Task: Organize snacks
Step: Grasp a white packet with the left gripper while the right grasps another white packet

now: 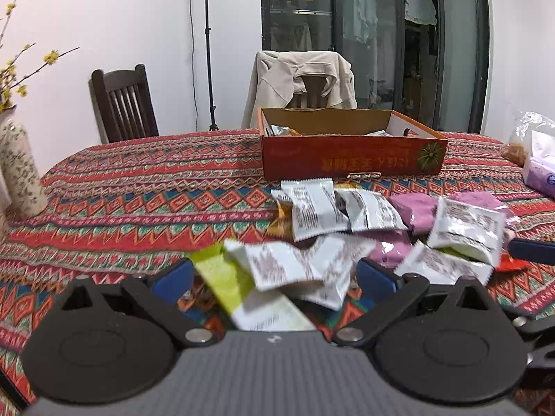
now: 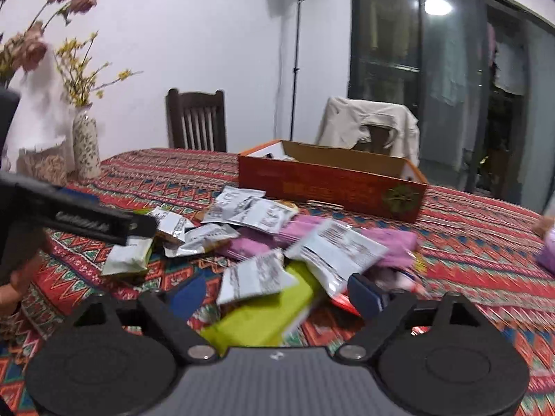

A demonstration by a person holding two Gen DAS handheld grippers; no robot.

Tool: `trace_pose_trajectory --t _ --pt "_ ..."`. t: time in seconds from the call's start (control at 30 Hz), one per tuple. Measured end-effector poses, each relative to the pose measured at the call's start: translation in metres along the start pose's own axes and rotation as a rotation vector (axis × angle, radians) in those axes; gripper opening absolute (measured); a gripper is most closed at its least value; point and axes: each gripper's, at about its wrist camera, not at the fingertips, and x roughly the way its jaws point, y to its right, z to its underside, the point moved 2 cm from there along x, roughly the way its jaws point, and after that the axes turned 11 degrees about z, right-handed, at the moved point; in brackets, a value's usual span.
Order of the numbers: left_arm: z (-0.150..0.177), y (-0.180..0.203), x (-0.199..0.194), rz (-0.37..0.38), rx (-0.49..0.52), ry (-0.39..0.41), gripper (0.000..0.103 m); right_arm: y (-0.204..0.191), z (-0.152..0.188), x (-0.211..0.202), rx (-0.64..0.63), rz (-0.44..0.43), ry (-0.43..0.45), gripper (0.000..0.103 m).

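A pile of snack packets lies on the patterned tablecloth: white ones (image 1: pixel 317 208), purple ones (image 1: pixel 416 209) and a green one (image 1: pixel 222 277). Behind it stands an orange cardboard box (image 1: pixel 350 154) with a few packets inside. My left gripper (image 1: pixel 274 279) is open, its blue fingers either side of the near white and green packets. My right gripper (image 2: pixel 277 293) is open over a green packet (image 2: pixel 263 319) and a white one (image 2: pixel 256 277). The box (image 2: pixel 329 183) and the pile (image 2: pixel 329 246) also show in the right wrist view, with the left gripper's body (image 2: pixel 79 218) at the left.
A floral vase (image 1: pixel 20 170) stands at the table's left edge. A plastic bag (image 1: pixel 537 152) lies at the right. Two chairs (image 1: pixel 125 104) stand behind the table, one draped with a beige jacket (image 1: pixel 301 79). A light stand (image 2: pixel 295 52) is by the wall.
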Motion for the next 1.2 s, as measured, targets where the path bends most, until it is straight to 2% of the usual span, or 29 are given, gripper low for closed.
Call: trace_pose_trajectory --t 0.1,0.17,0.3,0.37,0.4,0.43,0.47,0.53,0.6,0.67,0.93,0.97,1.0,1.03,1.2 --pt "-0.003 0.000 0.013 0.003 0.016 -0.012 0.096 -0.010 -0.007 0.020 -0.040 -0.002 -0.005 0.083" --pt "-0.005 0.000 0.022 0.003 0.023 -0.027 0.089 -0.015 -0.007 0.029 -0.064 -0.006 -0.020 0.082" --pt "-0.006 -0.003 0.039 -0.003 0.006 -0.066 0.083 -0.028 -0.005 0.049 -0.132 -0.014 -0.090 0.068" --pt "-0.004 -0.005 0.045 0.001 -0.019 -0.087 0.080 -0.032 -0.005 0.050 -0.162 0.003 -0.076 0.066" --pt "-0.003 -0.007 0.048 0.003 -0.036 -0.102 0.078 -0.033 -0.006 0.052 -0.175 0.007 -0.082 0.061" --pt "-0.003 -0.008 0.049 -0.004 -0.038 -0.094 0.074 -0.034 -0.006 0.054 -0.186 0.008 -0.084 0.061" --pt "-0.002 -0.008 0.049 -0.023 -0.032 -0.088 0.062 -0.034 -0.007 0.055 -0.191 0.009 -0.086 0.059" --pt "-0.002 -0.009 0.047 -0.033 -0.030 -0.082 0.055 -0.030 -0.009 0.054 -0.180 0.002 -0.089 0.056" --pt "-0.001 -0.011 0.040 0.001 -0.055 -0.071 0.050 -0.024 -0.011 0.050 -0.150 -0.010 -0.085 0.046" --pt "0.002 -0.010 0.030 0.013 -0.067 -0.065 0.048 -0.018 -0.012 0.042 -0.128 -0.017 -0.071 0.042" --pt "0.014 0.019 -0.035 0.014 -0.043 0.011 0.048 0.013 -0.012 0.000 -0.047 -0.001 -0.014 0.040" --pt "0.015 0.024 -0.043 0.016 -0.037 0.017 0.048 0.018 -0.011 -0.006 -0.036 0.002 -0.009 0.037" --pt "0.014 0.028 -0.048 0.017 -0.031 0.024 0.048 0.022 -0.010 -0.012 -0.028 0.005 -0.006 0.020" --pt "0.014 0.033 -0.053 0.019 -0.024 0.032 0.048 0.027 -0.008 -0.016 -0.020 0.009 -0.002 0.013" --pt "0.015 0.052 -0.061 0.017 -0.012 0.040 0.048 0.046 0.004 -0.027 0.006 0.016 -0.027 0.013"
